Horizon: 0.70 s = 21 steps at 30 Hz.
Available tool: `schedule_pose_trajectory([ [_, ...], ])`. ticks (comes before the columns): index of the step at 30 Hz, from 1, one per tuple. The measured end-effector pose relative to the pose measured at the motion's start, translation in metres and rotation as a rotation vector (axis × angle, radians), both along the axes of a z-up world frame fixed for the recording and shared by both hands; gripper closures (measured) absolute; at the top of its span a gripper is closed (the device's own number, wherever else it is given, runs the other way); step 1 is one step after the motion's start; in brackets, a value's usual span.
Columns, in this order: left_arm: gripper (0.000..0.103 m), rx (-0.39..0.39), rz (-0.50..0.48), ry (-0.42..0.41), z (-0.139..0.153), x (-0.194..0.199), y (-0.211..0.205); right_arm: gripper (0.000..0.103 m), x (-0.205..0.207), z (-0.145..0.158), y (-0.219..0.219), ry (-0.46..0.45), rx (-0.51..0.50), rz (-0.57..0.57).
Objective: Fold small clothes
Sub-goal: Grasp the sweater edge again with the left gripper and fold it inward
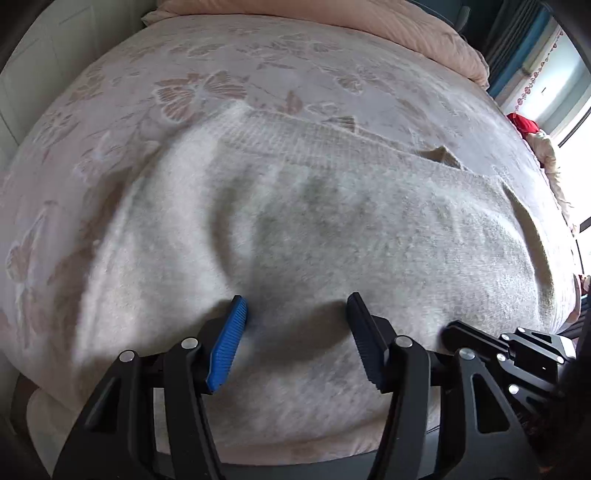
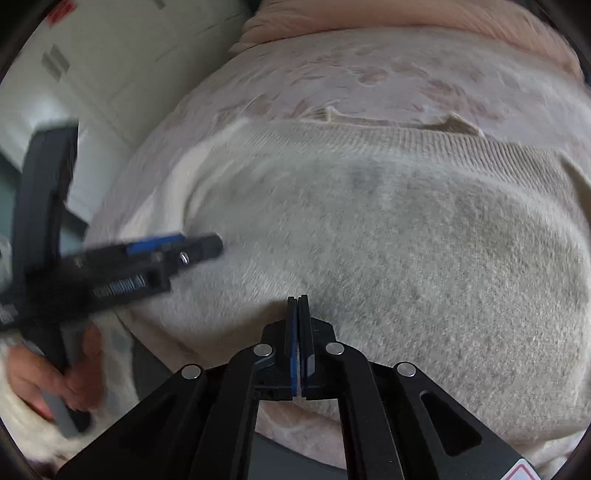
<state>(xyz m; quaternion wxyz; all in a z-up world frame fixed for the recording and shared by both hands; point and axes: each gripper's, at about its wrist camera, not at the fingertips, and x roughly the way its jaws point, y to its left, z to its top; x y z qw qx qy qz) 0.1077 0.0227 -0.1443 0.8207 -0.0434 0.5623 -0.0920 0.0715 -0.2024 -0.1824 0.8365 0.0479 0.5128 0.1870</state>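
A fuzzy cream knit sweater (image 1: 314, 229) lies spread on the bed, its ribbed hem (image 1: 295, 140) at the far side. It also fills the right wrist view (image 2: 388, 240). My left gripper (image 1: 297, 306) is open, its fingers resting on the sweater's near part with nothing between them. It shows blurred at the left of the right wrist view (image 2: 199, 245). My right gripper (image 2: 297, 301) is shut, its tips at the sweater's near edge; whether cloth is pinched I cannot tell. Part of it shows at the lower right of the left wrist view (image 1: 461, 332).
The bed has a pale pink floral cover (image 1: 207, 88). A pink quilt (image 1: 369, 22) lies bunched at the far end. A white cabinet (image 2: 110, 62) stands to the left, a window with red cloth (image 1: 522, 123) to the right.
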Motion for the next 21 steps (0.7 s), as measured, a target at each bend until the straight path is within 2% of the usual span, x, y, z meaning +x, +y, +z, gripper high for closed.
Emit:
schedule_pose_trajectory([
  [1,0.048,-0.003,0.011,0.009,-0.001,-0.002,0.012,0.103,-0.003,-0.002,-0.020,0.009,0.011,-0.026],
  [3,0.048,-0.016,0.021,0.021,-0.004,-0.006,0.033,0.103,-0.019,-0.011,-0.087,0.050,0.025,-0.179],
  [4,0.051,-0.040,0.021,0.025,-0.008,-0.009,0.046,0.103,-0.027,-0.015,-0.113,0.072,0.062,-0.226],
  [6,0.054,-0.052,0.008,0.013,-0.009,-0.017,0.056,0.103,-0.048,-0.024,-0.172,0.119,0.058,-0.376],
  [9,0.054,-0.005,-0.016,-0.009,-0.008,-0.021,0.050,0.103,-0.074,-0.024,-0.212,0.151,0.110,-0.495],
  [11,0.055,0.017,-0.003,-0.009,-0.004,-0.022,0.043,0.103,-0.073,-0.011,-0.199,0.147,0.080,-0.499],
  [14,0.050,-0.004,0.013,-0.016,0.011,-0.020,0.034,0.101,-0.037,0.024,-0.153,0.038,0.003,-0.390],
  [16,0.046,0.051,0.009,-0.023,0.011,-0.016,0.029,0.101,-0.004,0.034,-0.131,0.012,0.032,-0.351],
  [18,0.045,0.093,0.017,0.019,0.000,-0.011,0.029,0.101,0.034,0.034,-0.108,-0.006,0.031,-0.315],
  [20,0.045,0.028,0.060,0.031,-0.004,-0.009,0.040,0.101,0.072,0.014,-0.101,0.015,-0.068,-0.283],
  [21,0.047,0.010,0.072,0.037,-0.001,-0.008,0.043,0.103,0.088,0.003,-0.103,0.034,-0.156,-0.301],
])
